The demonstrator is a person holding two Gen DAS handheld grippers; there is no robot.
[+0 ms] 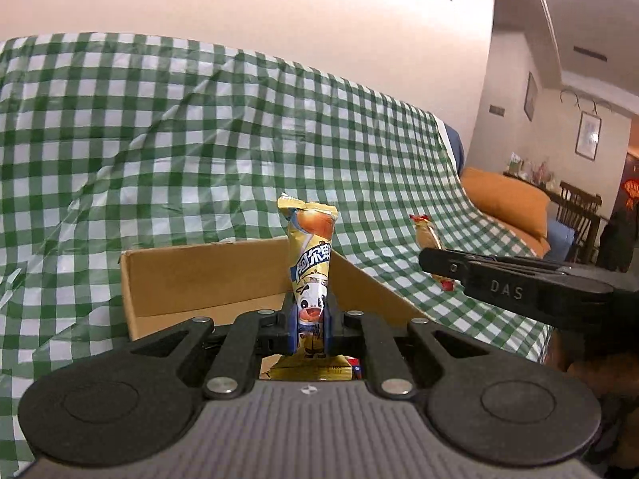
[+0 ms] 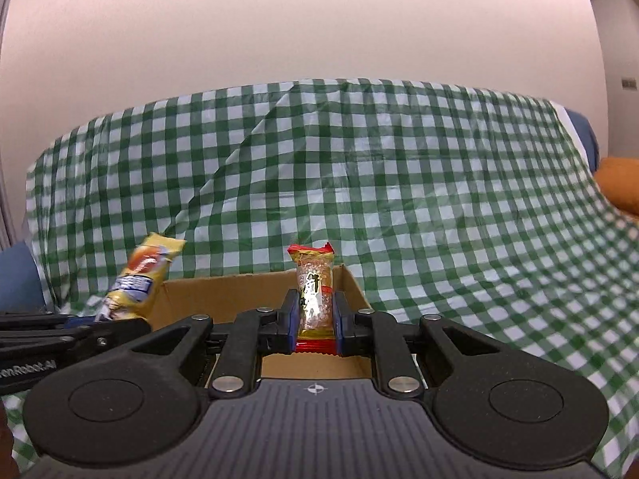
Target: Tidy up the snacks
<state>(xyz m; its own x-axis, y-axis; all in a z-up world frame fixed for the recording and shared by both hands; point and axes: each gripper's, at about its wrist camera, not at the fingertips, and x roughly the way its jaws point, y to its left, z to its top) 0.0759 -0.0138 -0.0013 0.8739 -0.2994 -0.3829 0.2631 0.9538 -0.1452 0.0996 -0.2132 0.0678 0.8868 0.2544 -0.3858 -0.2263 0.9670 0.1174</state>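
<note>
1. Left gripper point(image 1: 310, 325) clamps a yellow cow-print snack pack point(image 1: 311, 263) upright over the cardboard box point(image 1: 199, 279).
2. Right gripper point(image 2: 315, 325) pinches a red-ended rice snack point(image 2: 315, 291) above it.
3. Next, I'd guess: lower, release inside.

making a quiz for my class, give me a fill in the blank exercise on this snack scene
1. The left gripper is shut on a yellow snack packet printed with a cartoon ____.
2. The right gripper is shut on a clear snack packet with ____ ends.
3. Behind both grippers stands an open ____ box.
4. The cloth is checked white and ____.

Missing words: cow; red; cardboard; green
</note>
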